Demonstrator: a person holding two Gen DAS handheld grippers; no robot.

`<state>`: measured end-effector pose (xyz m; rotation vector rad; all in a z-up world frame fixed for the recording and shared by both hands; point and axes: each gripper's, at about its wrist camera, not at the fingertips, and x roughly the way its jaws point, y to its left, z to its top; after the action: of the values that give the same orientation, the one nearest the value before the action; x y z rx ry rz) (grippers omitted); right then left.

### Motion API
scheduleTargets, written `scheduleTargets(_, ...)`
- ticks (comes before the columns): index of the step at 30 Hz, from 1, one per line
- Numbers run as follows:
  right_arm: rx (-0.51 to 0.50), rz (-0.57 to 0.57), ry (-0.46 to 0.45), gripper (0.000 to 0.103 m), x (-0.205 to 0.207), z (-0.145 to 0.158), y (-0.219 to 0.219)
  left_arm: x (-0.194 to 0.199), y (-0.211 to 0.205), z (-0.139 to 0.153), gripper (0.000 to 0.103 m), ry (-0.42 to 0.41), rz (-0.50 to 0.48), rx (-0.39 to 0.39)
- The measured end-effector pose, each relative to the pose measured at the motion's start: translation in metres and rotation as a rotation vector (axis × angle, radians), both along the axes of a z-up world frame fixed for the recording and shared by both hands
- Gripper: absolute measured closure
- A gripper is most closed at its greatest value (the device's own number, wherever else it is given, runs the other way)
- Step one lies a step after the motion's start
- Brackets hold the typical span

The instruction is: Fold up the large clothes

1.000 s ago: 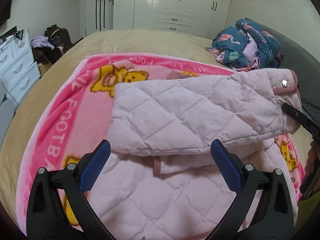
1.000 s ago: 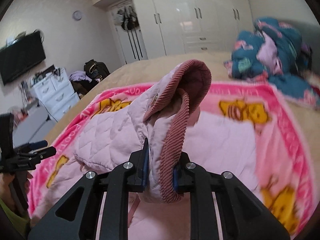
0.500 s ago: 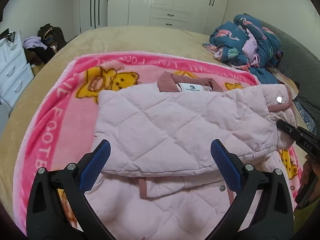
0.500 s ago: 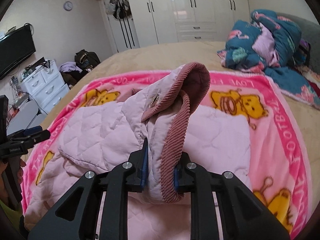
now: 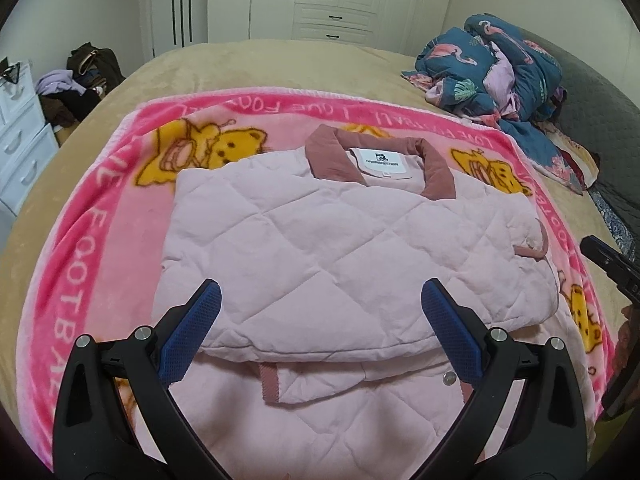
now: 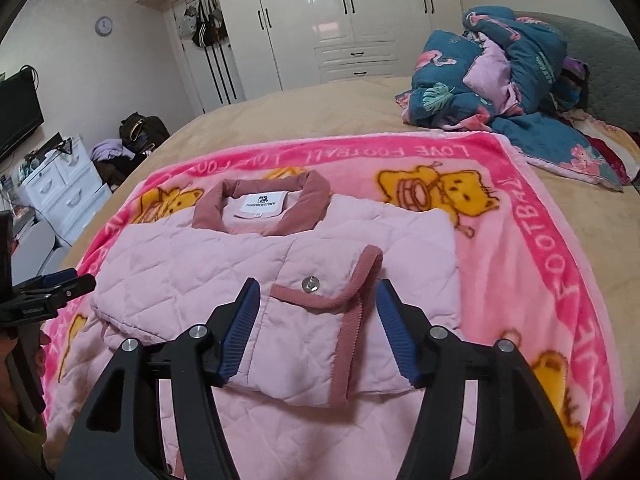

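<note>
Sleeve (image 6: 320,320) released flat — right tool (image 6: 316,300) opening, pink blanket (image 6: 520,240), tan bed (image 5: 280,64)

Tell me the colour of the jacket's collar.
Dusty rose, darker than the pale pink quilted jacket; the collar shows best in the left wrist view.

- Jacket (image 5: 320,248): pale pink, diamond-quilted, dusty-rose ribbed collar and cuff trim, white neck label.
- Blanket (image 5: 100,216): hot-pink border with pale lettering, lighter pink middle, yellow cartoon bears.
- Bed (image 5: 256,64): tan cover.
- Bedding heap (image 6: 500,68): teal, pink flamingos.
- Wardrobe (image 6: 340,20): glossy white.
</note>
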<state>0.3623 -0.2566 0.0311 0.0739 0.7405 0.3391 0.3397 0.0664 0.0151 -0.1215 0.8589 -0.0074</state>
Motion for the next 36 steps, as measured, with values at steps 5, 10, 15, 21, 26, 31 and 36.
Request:
scheduleTargets(5, 0.0, 0.025, -0.011, 0.034, -0.007, 0.004, 0.007, 0.01, -0.006, -0.008, 0.009, 0.018, -0.013, 0.0)
scheduleTargets(10, -0.024, 0.073, -0.007, 0.032, -0.012, 0.004, 0.029, 0.022, -0.008, -0.029, 0.009, 0.08, -0.031, 0.015)
scheduleTargets(15, -0.06, 0.139, 0.0, 0.032, -0.011, 0.0, 0.059, 0.029, 0.0, -0.063, 0.009, 0.169, -0.044, 0.019)
scheduleTargets(21, -0.093, 0.188, 0.042, 0.032, 0.006, -0.013, 0.092, 0.031, 0.007, -0.078, 0.008, 0.178, -0.046, -0.003)
scheduleTargets(26, -0.145, 0.209, 0.138, 0.032, 0.031, -0.044, 0.112, 0.031, 0.007, -0.08, 0.008, 0.174, -0.046, -0.009)
scheduleTargets(31, -0.18, 0.173, 0.239, 0.028, 0.049, -0.09, 0.118, 0.031, 0.007, -0.081, 0.008, 0.166, -0.049, -0.005)
scheduleTargets(36, -0.174, 0.147, 0.222, 0.026, 0.04, -0.09, 0.118, 0.028, 0.006, -0.079, 0.008, 0.149, -0.055, 0.007)
